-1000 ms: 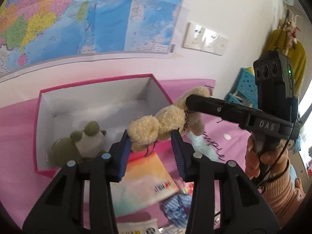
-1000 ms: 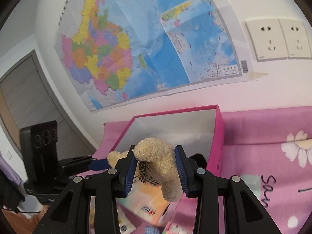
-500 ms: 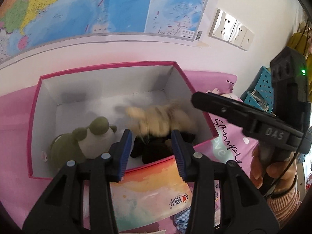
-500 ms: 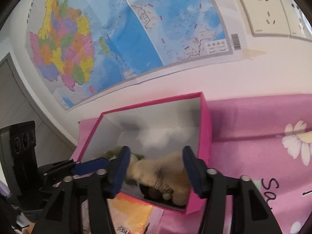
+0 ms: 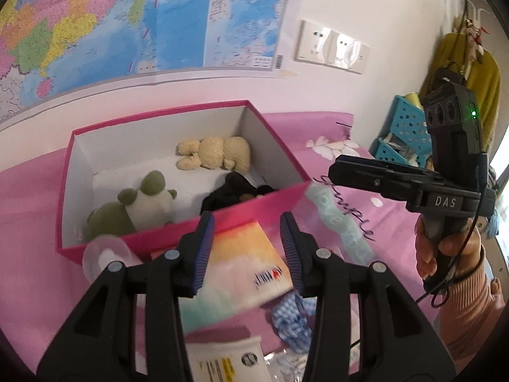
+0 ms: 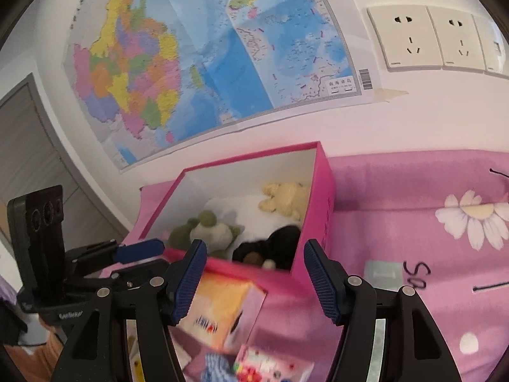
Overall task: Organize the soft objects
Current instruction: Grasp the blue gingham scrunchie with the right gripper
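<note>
Left gripper (image 5: 246, 248): hovers low over the near clutter, jaws parted with nothing between them, just short of the box's front wall.

Right gripper (image 6: 254, 273): stands wide with nothing between its jaws, which have just been opening, poised in front of the box's near right corner.

Near clutter: a pastel tissue pack (image 5: 235, 273) lies under the left gripper on the pink bedsheet (image 5: 334, 197), with a blue checked cloth (image 5: 292, 321) crumpled beside it; the cloth looks the likeliest soft item left outside.

Pink box (image 5: 178, 232): open-topped, holding a green plush (image 5: 140, 203) at its near left, a black plush (image 5: 232, 191) against the front wall, and the cream teddy (image 5: 216, 156) lying on its side in the far right corner.

Step in hand: the drop appears finished; the sensible move is to clear both grippers of the rim and turn to the checked cloth.

How to do it well: come down on the cloth's bunched middle, pinch deep so no tail drags, and lift well clear of the front wall before releasing over bare floor inside the box.

Backdrop: a wall map (image 6: 206, 63) and sockets (image 6: 410, 38) hang above.
</note>
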`<state>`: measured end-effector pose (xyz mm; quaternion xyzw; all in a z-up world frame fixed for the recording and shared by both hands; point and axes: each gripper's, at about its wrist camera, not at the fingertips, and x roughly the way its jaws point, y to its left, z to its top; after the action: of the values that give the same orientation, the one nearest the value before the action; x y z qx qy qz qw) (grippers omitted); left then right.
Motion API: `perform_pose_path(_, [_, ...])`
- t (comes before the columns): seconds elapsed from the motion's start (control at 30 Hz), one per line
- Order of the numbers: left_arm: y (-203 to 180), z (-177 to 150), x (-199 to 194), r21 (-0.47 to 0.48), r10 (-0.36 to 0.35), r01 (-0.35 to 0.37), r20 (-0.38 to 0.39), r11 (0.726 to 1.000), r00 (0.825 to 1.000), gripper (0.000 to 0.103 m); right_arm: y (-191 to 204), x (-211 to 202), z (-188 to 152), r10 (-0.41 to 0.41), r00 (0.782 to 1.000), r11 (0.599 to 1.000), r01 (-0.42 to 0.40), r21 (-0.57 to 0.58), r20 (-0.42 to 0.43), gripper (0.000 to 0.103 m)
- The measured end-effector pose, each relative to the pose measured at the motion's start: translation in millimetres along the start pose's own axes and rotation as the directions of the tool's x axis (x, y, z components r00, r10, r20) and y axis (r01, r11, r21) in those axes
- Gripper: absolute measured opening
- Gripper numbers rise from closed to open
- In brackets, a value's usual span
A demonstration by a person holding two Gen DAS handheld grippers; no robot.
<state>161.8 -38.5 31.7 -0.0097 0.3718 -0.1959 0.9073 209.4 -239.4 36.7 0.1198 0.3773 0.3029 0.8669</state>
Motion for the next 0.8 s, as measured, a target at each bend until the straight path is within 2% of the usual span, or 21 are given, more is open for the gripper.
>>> perform_pose_path(0.17, [-9, -19, -13, 0.019, -0.038, 0.038, -0.005, 0.999, 0.999, 0.047, 12, -18, -20, 0.051, 0.998, 0.998, -0.052, -0.038, -0.024, 0.065])
perform_pose_path(0.33, [-17, -40, -19, 0.026, -0.056, 0.057, -0.029, 0.998, 0.998, 0.047, 26, -29, -50, 0.082, 0.993, 0.991, -0.091, -0.101, -0.084, 0.065])
perform_pose_path(0.6, [-14, -70, -15, -0.021, -0.088, 0.086, -0.087, 0.996, 0.992, 0.047, 32, -17, -97, 0.084, 0.978, 0.991, -0.102, -0.087, -0.192, 0.065])
perform_pose_path(0.8, [-14, -86, -13, -0.048, -0.106, 0.101, -0.111, 0.994, 0.988, 0.047, 32, 1, -121, 0.108, 0.961, 0.992, -0.120, -0.035, -0.256, 0.056])
